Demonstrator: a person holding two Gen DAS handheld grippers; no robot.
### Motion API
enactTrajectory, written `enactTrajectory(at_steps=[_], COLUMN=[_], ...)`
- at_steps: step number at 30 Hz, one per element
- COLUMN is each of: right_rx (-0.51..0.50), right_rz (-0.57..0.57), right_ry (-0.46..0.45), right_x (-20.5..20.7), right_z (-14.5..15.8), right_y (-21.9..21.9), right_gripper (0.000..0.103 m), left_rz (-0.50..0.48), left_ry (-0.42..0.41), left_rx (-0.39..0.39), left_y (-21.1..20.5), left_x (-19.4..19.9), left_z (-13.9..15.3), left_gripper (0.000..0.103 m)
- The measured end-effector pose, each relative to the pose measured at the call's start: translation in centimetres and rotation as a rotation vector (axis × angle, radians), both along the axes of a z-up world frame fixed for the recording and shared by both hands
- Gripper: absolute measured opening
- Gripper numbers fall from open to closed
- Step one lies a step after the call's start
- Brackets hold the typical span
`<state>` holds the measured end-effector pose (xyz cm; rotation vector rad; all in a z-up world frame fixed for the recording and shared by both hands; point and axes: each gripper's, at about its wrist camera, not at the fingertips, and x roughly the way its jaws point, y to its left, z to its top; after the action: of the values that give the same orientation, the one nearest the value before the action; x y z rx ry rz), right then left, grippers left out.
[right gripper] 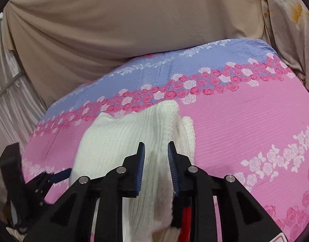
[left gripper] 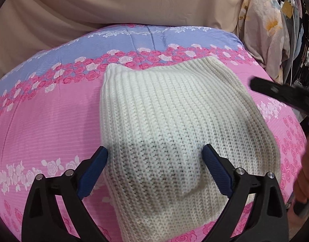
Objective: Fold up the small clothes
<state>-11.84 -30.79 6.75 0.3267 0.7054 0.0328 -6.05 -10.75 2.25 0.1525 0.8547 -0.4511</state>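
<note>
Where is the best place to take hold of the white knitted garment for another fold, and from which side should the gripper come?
Probably the far corner of the white knitted garment, where its ribbed edge peaks up off the flowered bed cover. That raised, free edge offers something to pinch; the middle lies flat. Come over the garment from the near side with the left gripper, whose jaws stand wide.

Bright, even indoor light; a soft shadow falls on the near part of the white knit. Fisheye bending and dark corners; the right gripper is motion-blurred.

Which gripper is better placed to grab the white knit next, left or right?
Likely right: the right gripper already straddles a raised fold of the white knit. The left gripper gapes wide over flat fabric.
</note>
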Motion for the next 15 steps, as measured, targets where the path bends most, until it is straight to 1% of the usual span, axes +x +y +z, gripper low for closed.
enactTrajectory(at_steps=[1,3,6,8,9,10,11,13,14,15], right_rx=[-0.001,0.019,0.069,0.060,0.029,0.028,0.049,0.052,0.044,0.040], right_rz=[0.005,0.011,0.036,0.047,0.031,0.036,0.039,0.037,0.026,0.018], right_ry=[0.005,0.028,0.075,0.099,0.111,0.111,0.070,-0.001,-0.013,0.004], right_x=[-1.1,-3.2,-4.6,-4.4,-4.1,-4.1,-4.7,-6.1,-6.5,-6.6], right_z=[-0.3,-1.3,-3.2,-4.3,-4.7,-4.6,-3.9,-2.2,-1.8,-2.2], right_y=[0.2,0.6,1.1,1.6,1.8,1.9,1.9,1.8,1.6,1.2], right_gripper=[0.044,0.050,0.050,0.049,0.031,0.010,0.010,0.009,0.009,0.009], left_rz=[0.001,0.004,0.006,0.006,0.007,0.005,0.003,0.002,0.003,0.004], left_ry=[0.000,0.006,0.011,0.012,0.013,0.016,0.020,0.018,0.015,0.017], left_rx=[0.000,-0.005,-0.014,-0.012,-0.013,-0.014,-0.016,-0.024,-0.022,-0.013], left_y=[0.1,0.2,0.4,0.4,0.5,0.6,0.7,1.1,1.2,1.3], left_x=[-0.1,-0.4,-0.9,-1.2,-1.3,-1.5,-1.7,-2.2,-2.5,-2.6], left_z=[0.0,0.0,0.0,-0.1,-0.1,-0.1,0.0,0.2,0.1,-0.2], left_gripper=[0.093,0.093,0.093,0.093,0.093,0.093,0.093,0.093,0.093,0.093])
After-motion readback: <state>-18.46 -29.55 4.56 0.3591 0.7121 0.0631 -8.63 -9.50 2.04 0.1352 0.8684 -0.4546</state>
